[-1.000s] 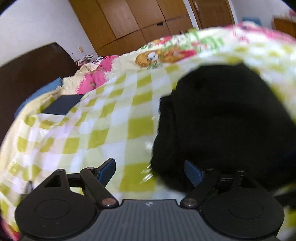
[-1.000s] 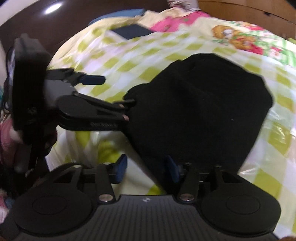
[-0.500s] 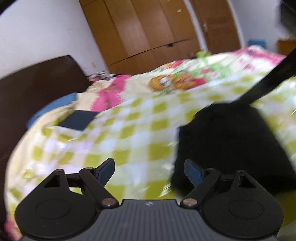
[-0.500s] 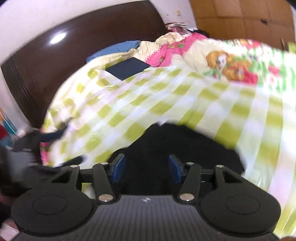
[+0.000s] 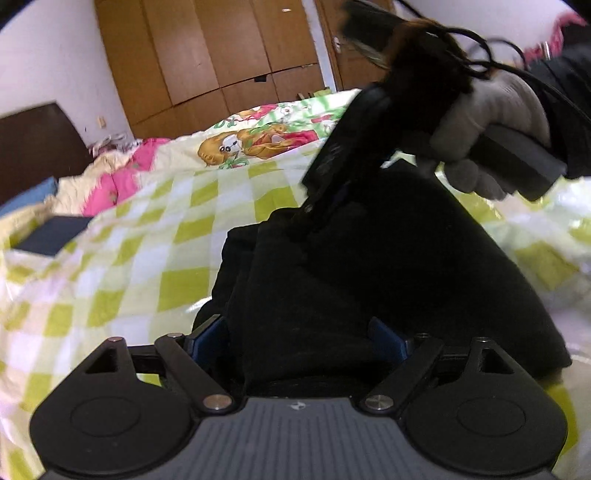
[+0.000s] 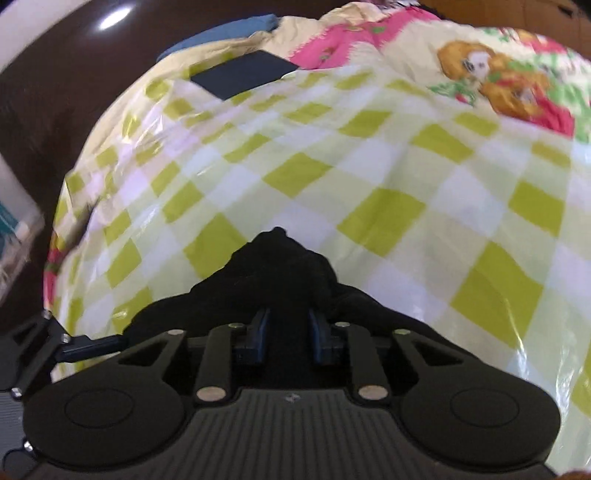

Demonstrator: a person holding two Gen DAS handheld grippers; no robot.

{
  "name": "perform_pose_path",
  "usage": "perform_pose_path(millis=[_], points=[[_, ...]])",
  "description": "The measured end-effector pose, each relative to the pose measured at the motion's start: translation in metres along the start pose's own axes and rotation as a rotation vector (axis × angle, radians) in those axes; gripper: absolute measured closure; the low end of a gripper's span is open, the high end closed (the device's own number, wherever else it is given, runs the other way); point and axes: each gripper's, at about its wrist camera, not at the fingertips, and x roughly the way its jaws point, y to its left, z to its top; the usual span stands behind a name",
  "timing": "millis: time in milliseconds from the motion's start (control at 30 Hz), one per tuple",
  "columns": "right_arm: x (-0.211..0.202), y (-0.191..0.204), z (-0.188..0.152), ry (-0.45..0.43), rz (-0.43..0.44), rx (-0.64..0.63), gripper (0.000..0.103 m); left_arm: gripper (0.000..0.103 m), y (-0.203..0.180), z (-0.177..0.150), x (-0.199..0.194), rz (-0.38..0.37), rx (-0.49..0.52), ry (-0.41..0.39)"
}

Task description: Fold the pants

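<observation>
The black pants (image 5: 388, 266) lie folded in a thick bundle on the green-and-white checked bedspread (image 5: 147, 251). My left gripper (image 5: 299, 338) is open, its blue fingers on either side of the bundle's near edge. My right gripper (image 6: 288, 332) has its fingers closed on a bunched fold of the pants (image 6: 280, 266). In the left wrist view the right gripper (image 5: 332, 192) comes down from the upper right onto the bundle's far edge, held by a grey-gloved hand (image 5: 491, 122).
A dark blue flat object (image 6: 243, 74) lies at the far end of the bed near pink bedding (image 5: 107, 184) and a blue pillow (image 6: 221, 33). A dark headboard (image 6: 55, 85) stands behind. Wooden wardrobes (image 5: 221, 55) line the back wall.
My left gripper moved forward so the pants' near edge sits between its fingers. My right gripper dropped onto the far edge and closed on a fold of cloth.
</observation>
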Motion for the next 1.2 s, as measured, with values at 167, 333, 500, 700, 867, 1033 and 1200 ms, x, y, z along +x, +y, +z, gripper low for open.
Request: perform_pose_path(millis=[167, 333, 500, 700, 867, 1033, 1200], points=[[-0.022, -0.007, 0.002, -0.047, -0.053, 0.040, 0.091, 0.000, 0.015, 0.001, 0.000, -0.046, -0.078, 0.015], [-0.013, -0.005, 0.010, -0.018, -0.017, 0.001, 0.092, 0.000, 0.018, -0.003, -0.002, -0.053, -0.089, 0.026], [-0.008, -0.020, 0.009, -0.028, -0.063, 0.082, 0.097, 0.000, 0.021, -0.002, -0.005, -0.054, -0.101, 0.033], [-0.052, 0.002, -0.008, -0.152, -0.034, 0.073, 0.088, 0.000, 0.032, 0.009, -0.023, 0.026, -0.065, -0.040], [-0.067, 0.023, -0.043, -0.135, 0.019, 0.135, 0.087, 0.000, 0.040, 0.008, -0.021, 0.026, -0.066, -0.012], [-0.067, 0.045, -0.037, -0.104, 0.049, 0.122, 0.075, 0.000, 0.049, 0.010, -0.028, -0.078, -0.120, 0.027], [-0.040, 0.056, 0.010, -0.043, -0.013, 0.091, 0.060, 0.003, 0.046, 0.004, -0.033, -0.051, -0.183, 0.053]])
